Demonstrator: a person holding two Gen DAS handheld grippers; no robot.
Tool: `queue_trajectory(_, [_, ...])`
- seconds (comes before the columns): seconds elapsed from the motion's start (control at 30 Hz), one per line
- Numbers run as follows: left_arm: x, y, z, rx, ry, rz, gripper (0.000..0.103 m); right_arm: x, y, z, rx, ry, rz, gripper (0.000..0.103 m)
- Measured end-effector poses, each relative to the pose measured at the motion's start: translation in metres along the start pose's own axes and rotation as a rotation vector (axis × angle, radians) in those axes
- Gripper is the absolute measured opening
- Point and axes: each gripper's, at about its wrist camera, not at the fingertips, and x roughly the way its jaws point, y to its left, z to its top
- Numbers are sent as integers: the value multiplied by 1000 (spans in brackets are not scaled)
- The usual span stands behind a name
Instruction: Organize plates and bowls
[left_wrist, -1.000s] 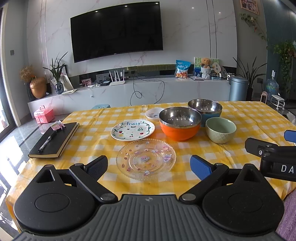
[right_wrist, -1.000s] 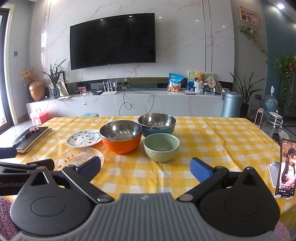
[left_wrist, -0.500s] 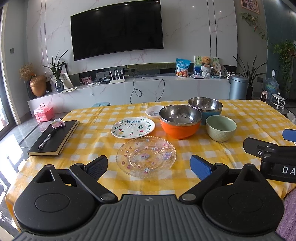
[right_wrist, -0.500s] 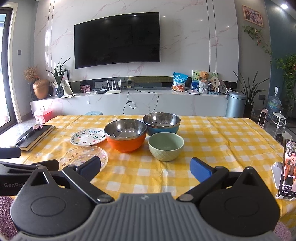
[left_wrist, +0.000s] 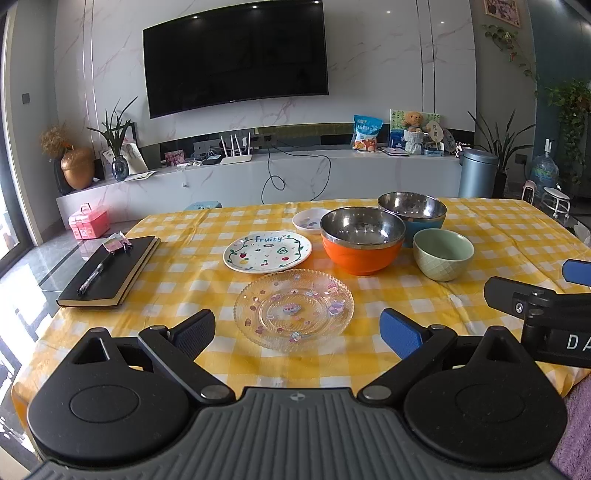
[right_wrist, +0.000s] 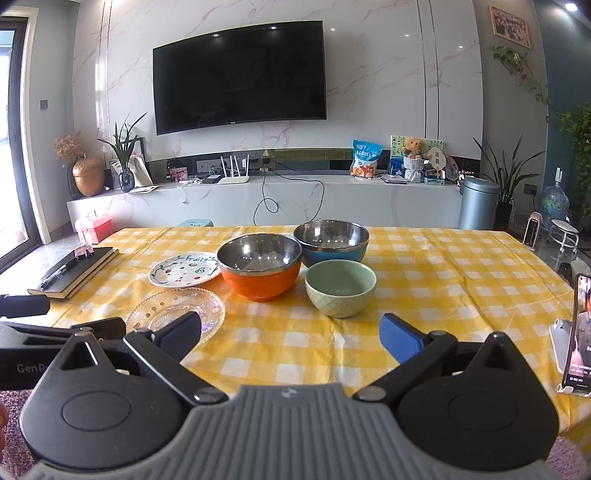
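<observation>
On the yellow checked tablecloth (left_wrist: 498, 229) lie a clear glass plate (left_wrist: 294, 308), a white "Fruity" plate (left_wrist: 267, 251) and a small white dish (left_wrist: 311, 220). An orange steel-lined bowl (left_wrist: 362, 240), a blue steel-lined bowl (left_wrist: 412, 210) and a green ceramic bowl (left_wrist: 442, 254) stand to their right. My left gripper (left_wrist: 297, 330) is open and empty, just short of the glass plate. My right gripper (right_wrist: 290, 334) is open and empty, in front of the green bowl (right_wrist: 340, 288) and orange bowl (right_wrist: 259, 271).
A black notebook (left_wrist: 110, 271) with a pen lies at the table's left edge. A phone on a stand (right_wrist: 578, 334) sits at the right edge. A TV console stands behind the table.
Both grippers have drifted slightly; the right one shifted a little to the left and nearer the bowls. Nothing on the table moved.
</observation>
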Motion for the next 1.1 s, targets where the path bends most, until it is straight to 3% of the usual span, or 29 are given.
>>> queue_trajectory(0.4, [1, 1, 0, -2, 6, -3, 103, 0, 0, 0, 3, 4, 0, 101])
queue_trajectory(0.97, [40, 11, 44, -123, 59, -62, 103, 41, -12, 27, 45, 16, 3, 100])
queue_trajectory(1.03, [46, 11, 49, -128, 61, -91, 98, 50, -10, 32, 35, 23, 13, 100])
queue_trajectory(1.1, [54, 10, 55, -131, 65, -106, 87, 57, -9, 38, 30, 27, 23, 99])
